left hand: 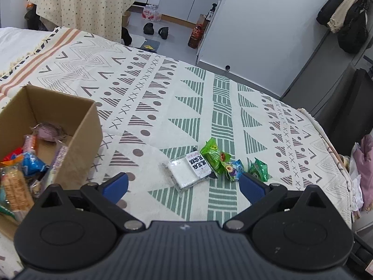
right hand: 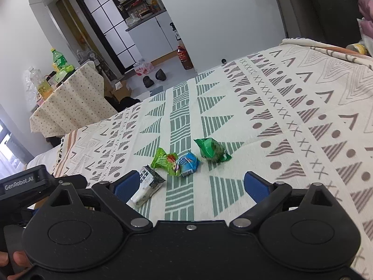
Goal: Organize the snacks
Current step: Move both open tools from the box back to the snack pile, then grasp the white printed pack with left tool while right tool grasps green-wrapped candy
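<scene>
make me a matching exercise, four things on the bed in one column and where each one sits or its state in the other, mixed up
Things
1. cardboard box
2. white packet
3. dark green packet
4. blue packet

Places or states
A. apart from the cluster, on its right-gripper side
B. partly filled with snacks
C. touching the light green packet
D. flat on the blanket, black lettering on its label

Pairs: 1-B, 2-D, 3-A, 4-C
</scene>
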`<state>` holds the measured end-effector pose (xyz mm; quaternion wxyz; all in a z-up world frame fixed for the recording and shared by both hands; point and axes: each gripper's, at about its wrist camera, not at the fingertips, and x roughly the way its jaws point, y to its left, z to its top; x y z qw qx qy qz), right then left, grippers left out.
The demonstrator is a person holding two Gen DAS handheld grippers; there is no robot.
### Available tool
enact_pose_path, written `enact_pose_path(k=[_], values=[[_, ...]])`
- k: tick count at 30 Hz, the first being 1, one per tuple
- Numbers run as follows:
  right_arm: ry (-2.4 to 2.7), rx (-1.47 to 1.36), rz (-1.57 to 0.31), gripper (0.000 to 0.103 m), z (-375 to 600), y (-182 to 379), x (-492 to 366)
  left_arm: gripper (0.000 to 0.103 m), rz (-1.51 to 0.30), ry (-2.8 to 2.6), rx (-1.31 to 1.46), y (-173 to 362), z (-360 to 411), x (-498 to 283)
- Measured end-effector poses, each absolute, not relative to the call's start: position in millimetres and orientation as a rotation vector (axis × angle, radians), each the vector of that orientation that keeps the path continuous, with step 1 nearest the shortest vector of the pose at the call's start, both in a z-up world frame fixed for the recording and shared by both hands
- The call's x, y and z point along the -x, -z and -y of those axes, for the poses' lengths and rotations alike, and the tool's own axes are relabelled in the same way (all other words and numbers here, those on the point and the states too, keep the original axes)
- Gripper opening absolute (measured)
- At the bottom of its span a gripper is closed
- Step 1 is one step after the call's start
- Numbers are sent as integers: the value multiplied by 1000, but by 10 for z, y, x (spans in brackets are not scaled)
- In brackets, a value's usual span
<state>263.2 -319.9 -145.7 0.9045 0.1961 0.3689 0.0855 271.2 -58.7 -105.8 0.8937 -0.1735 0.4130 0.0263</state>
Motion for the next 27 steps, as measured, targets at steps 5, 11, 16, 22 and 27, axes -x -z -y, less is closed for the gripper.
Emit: enact_pose_path(k=[5, 11, 16, 22, 27], values=[[-191, -401, -772, 89, 3205, 1574, -2819, 100, -858, -75, 372, 1178, 643, -2873], [-192, -393, -784, 85, 3228, 1727, -3037, 99, -877, -88, 393, 1389, 708, -3068], [-191, -390, -805, 79, 3249, 1886, -3232, 97, -887, -107, 407, 1574, 758, -3232], [-208, -369, -812, 75, 3219, 2023, -3431, 96, -907, -130, 420, 1764, 832, -3433], [-205, -368, -822, 72, 3222, 2144, -3579, 96, -926, -152, 409, 1911, 909, -3563]])
